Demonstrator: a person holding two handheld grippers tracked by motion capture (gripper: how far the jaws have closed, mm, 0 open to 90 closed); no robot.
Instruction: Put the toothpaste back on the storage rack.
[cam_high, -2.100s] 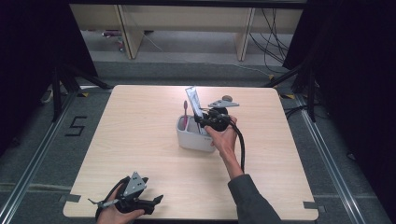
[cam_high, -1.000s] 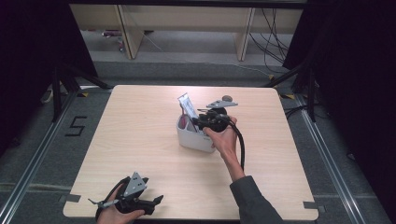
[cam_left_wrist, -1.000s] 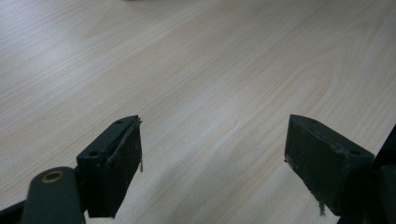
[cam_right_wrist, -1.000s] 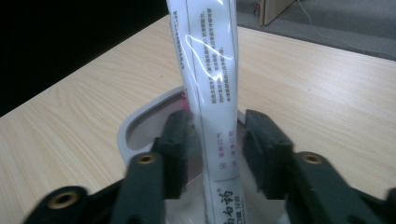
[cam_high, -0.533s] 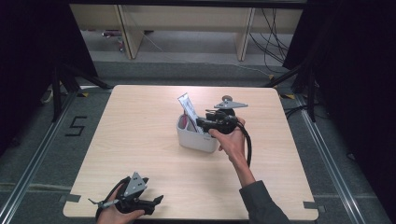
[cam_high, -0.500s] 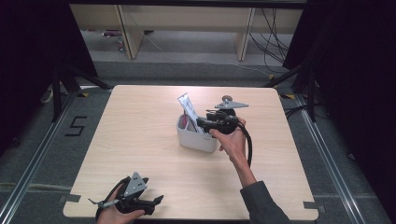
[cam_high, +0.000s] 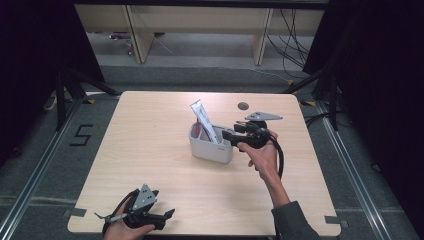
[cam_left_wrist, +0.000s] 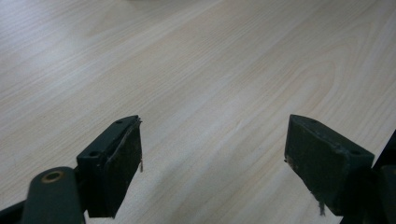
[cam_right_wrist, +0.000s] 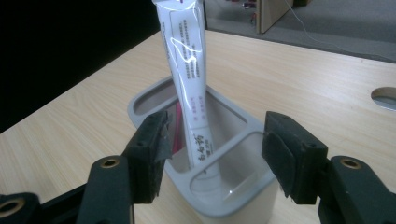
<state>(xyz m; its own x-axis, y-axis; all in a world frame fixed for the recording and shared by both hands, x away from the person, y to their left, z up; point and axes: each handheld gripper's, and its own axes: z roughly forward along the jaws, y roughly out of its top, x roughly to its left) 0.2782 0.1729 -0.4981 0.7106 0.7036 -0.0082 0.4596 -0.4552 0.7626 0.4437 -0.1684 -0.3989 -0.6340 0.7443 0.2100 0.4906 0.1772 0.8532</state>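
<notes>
Right tool (cam_right_wrist: 212, 154) gapes wide — tube (cam_right_wrist: 187, 88) between jaws, untouched.

The tube (cam_high: 204, 121) stands tilted in the holder (cam_high: 210, 144); the right gripper (cam_high: 226, 135) sits just right of the holder, the left gripper (cam_high: 167, 214) well before it.

I see a square light-wood laminate table (cam_high: 150, 145) with a small round cable hole (cam_high: 243, 106) near its far edge. One thing sits directly on it: a grey plastic compartmented holder (cam_high: 210, 148), roughly centre, slightly right. Left gripper (cam_high: 165, 216) seems to rest on the near edge, jaws apart; contact unclear.
</notes>
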